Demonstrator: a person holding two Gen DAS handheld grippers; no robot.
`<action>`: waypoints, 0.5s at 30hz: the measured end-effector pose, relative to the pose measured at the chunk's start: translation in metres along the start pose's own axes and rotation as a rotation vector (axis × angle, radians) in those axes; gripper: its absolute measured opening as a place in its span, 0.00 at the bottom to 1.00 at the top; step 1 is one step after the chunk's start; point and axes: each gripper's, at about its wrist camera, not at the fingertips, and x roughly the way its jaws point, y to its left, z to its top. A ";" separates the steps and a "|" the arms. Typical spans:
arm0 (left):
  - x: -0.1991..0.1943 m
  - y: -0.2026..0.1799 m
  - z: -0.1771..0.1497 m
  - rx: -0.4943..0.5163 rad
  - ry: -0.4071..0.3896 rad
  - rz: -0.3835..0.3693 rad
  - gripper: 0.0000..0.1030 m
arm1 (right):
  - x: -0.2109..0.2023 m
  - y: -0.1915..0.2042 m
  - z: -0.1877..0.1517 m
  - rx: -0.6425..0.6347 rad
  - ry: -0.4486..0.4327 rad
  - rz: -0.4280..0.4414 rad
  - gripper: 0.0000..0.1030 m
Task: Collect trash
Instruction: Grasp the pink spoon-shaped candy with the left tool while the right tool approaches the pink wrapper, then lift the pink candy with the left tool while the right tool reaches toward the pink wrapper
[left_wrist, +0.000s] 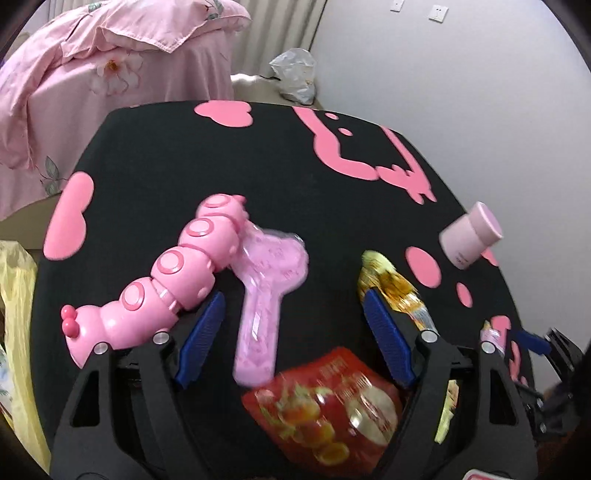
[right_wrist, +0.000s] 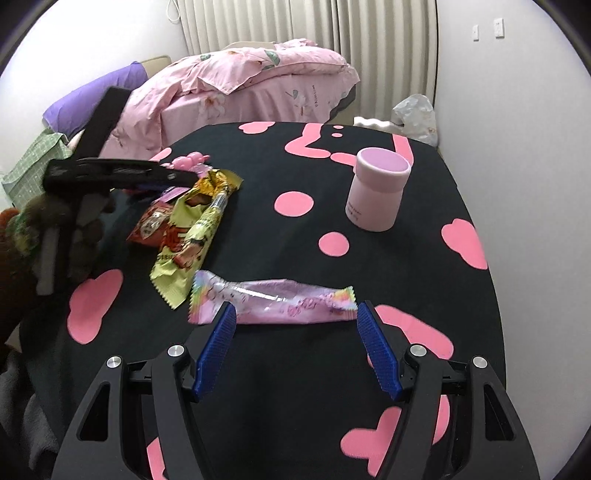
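Observation:
My left gripper (left_wrist: 293, 299) is open, its blue pads either side of a pink plastic paddle-shaped pack (left_wrist: 264, 291). A red snack wrapper (left_wrist: 325, 410) lies between its arms, low in the left wrist view, and a yellow-gold wrapper (left_wrist: 397, 288) lies by its right pad. Both wrappers show in the right wrist view, red (right_wrist: 155, 223) and yellow-green (right_wrist: 190, 240). My right gripper (right_wrist: 295, 312) is open, just short of a pink candy wrapper (right_wrist: 273, 301) lying flat on the black table (right_wrist: 424, 258).
A pink caterpillar toy (left_wrist: 166, 273) lies left of the left gripper. A pink cylinder cup (right_wrist: 376, 188) stands at the table's right. A bed with pink bedding (right_wrist: 240, 88) is behind. A clear plastic bag (right_wrist: 415, 116) sits in the far corner; a yellow bag (left_wrist: 20, 332) hangs left.

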 end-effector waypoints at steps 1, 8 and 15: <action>0.001 0.001 0.002 -0.002 -0.002 0.010 0.65 | -0.001 0.001 -0.002 0.001 0.001 0.002 0.63; -0.001 -0.003 -0.004 0.057 0.025 0.127 0.15 | 0.000 0.018 -0.011 -0.038 0.044 0.006 0.63; -0.059 0.018 -0.044 -0.002 -0.034 0.086 0.13 | 0.007 0.026 -0.015 -0.032 0.071 0.075 0.63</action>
